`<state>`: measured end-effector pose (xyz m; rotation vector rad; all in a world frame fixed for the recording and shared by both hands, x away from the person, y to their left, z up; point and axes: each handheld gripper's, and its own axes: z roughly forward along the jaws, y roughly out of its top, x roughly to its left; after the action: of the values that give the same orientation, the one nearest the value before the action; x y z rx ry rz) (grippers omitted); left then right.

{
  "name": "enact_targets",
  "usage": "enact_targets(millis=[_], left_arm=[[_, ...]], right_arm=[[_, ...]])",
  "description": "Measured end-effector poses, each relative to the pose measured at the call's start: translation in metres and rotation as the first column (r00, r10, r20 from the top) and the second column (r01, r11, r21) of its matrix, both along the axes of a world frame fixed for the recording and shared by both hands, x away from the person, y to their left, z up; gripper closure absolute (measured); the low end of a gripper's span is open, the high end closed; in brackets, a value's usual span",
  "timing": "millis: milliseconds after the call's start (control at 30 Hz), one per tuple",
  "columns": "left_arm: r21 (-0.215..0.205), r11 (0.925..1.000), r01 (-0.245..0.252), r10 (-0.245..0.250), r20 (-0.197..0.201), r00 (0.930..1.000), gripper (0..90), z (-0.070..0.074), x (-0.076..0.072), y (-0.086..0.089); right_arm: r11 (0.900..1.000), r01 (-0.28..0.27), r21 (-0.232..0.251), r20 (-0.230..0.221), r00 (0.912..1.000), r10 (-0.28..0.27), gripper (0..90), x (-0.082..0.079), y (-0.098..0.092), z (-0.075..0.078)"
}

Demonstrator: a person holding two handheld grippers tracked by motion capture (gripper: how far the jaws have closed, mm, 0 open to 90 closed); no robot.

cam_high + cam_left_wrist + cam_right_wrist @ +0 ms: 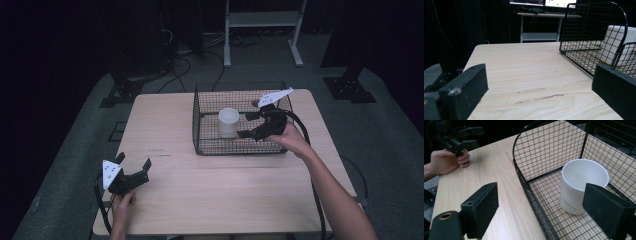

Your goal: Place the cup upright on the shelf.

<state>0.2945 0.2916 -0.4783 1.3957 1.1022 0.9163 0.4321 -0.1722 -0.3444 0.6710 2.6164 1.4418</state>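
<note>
Black fingers of the right gripper (250,125) stand apart with nothing between them, just at the three o'clock side of the white cup (228,121). That cup stands upright inside the wire basket (200,120); the right gripper view looks into its hollow mouth, while the left gripper view cuts it off behind mesh. Down at seven o'clock on the table (210,195), the left gripper (134,167) rests with its fingers wide and bare.

White cup (228,121), upright, empty, inside black wire basket (200,125)
</note>
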Motion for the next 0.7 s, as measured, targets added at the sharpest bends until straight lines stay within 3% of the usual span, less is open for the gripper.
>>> enact_targets(millis=[300, 700], left_arm=[[0.004, 1.0000, 0.001, -0.001, 0.001, 1.0000, 0.0, 0.000, 0.000, 0.000], [0.003, 1.0000, 0.001, -0.001, 0.001, 1.0000, 0.0, 0.000, 0.000, 0.000]], right_arm=[[1.000, -0.026, 0.007, -0.001, 0.9997, 0.026, 12.5, -0.016, -0.003, -0.003], [0.999, -0.053, -0.001, -0.019, 0.9984, 0.053, 12.5, -0.034, -0.007, -0.021]])
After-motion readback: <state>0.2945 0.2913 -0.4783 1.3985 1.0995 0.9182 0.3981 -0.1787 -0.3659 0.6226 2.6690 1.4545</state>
